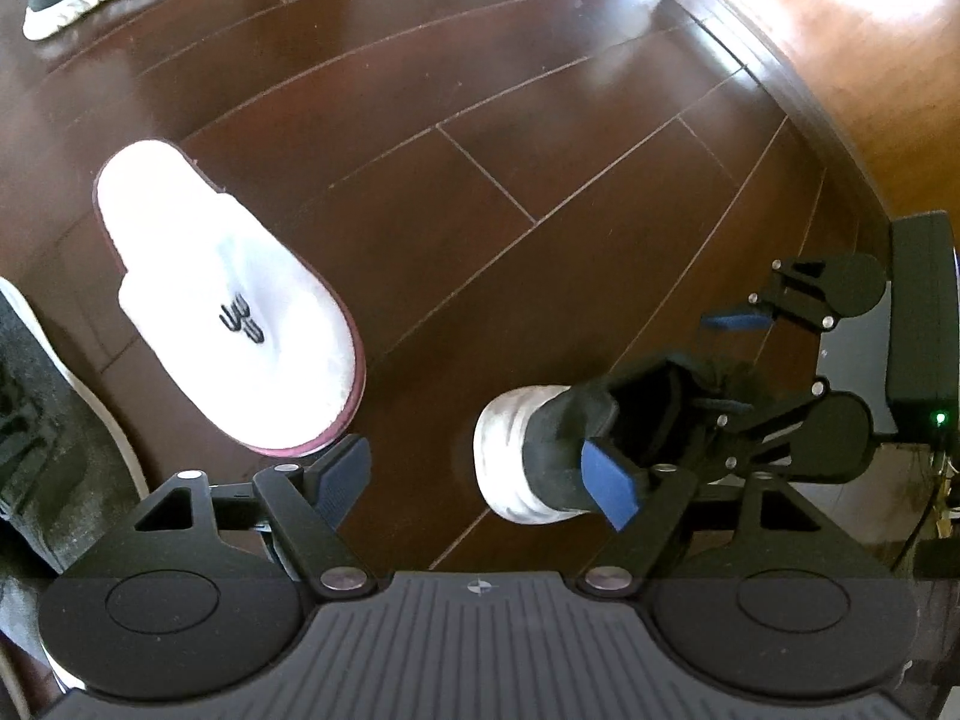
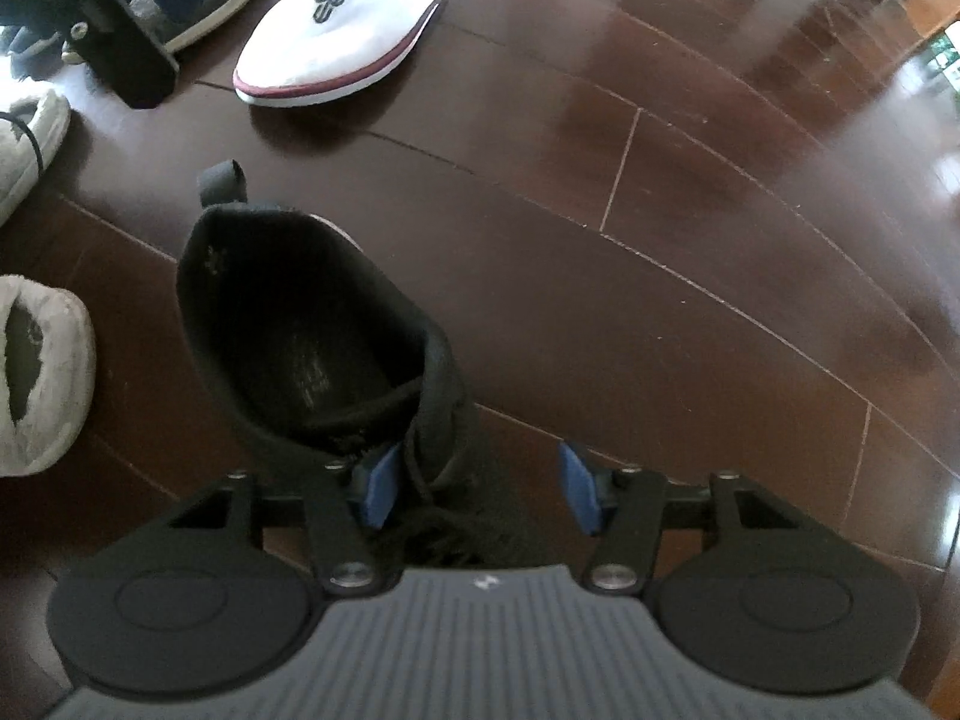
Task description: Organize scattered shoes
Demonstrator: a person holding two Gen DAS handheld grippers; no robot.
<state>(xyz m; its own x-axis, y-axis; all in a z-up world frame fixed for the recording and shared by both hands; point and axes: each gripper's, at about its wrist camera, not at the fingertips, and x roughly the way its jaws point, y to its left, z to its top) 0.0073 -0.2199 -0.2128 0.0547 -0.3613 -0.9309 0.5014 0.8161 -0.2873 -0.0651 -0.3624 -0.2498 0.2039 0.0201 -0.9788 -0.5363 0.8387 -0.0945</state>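
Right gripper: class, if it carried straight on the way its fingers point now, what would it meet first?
Probably the black sneaker. Its laces and tongue already lie between the open right gripper fingers, with dark wooden floor beyond. Depth is unclear, so contact cannot be confirmed.

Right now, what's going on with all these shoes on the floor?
A person is tidying shoes on a dark wooden floor with two handheld grippers. The right gripper has its jaws open around the tongue and laces of a black knit sneaker with a white sole; whether it bears weight is unclear. The left gripper hovers open beside a white terry slipper with maroon trim, holding nothing.
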